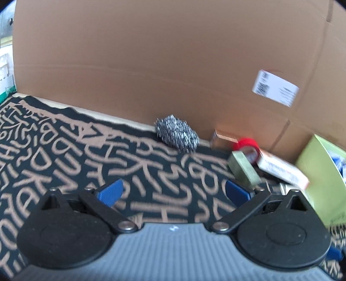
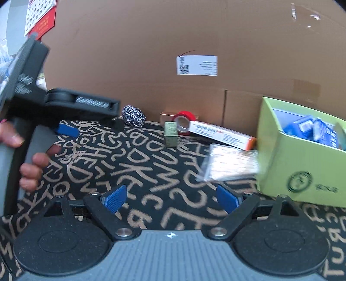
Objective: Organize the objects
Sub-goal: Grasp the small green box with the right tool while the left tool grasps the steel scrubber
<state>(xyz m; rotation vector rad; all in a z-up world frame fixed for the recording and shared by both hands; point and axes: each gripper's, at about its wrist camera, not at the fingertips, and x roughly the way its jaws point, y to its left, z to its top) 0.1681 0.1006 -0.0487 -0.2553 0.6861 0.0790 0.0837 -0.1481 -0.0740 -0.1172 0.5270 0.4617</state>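
A steel wool scrubber (image 1: 177, 136) (image 2: 133, 118) lies on the patterned cloth by the cardboard wall. Right of it sit a red tape roll (image 1: 247, 145) (image 2: 183, 122), a small olive box (image 1: 243, 167) (image 2: 170, 134), a white-and-orange carton (image 1: 281, 168) (image 2: 222, 135) and a clear packet (image 2: 232, 162). A green bin (image 2: 300, 155) (image 1: 322, 179) at the right holds blue packs. My left gripper (image 1: 174, 191) is open above the cloth, short of the scrubber. My right gripper (image 2: 170, 197) is open and empty, near the packet. The left gripper (image 2: 67, 129) also shows in the right wrist view, held by a hand (image 2: 32, 164).
A tall cardboard wall (image 2: 151, 54) with a white label (image 2: 196, 65) closes off the back. A small brown box (image 2: 167, 117) stands behind the tape. A red calendar (image 2: 41, 17) hangs at the upper left. Black cloth with tan letters (image 1: 64, 155) covers the table.
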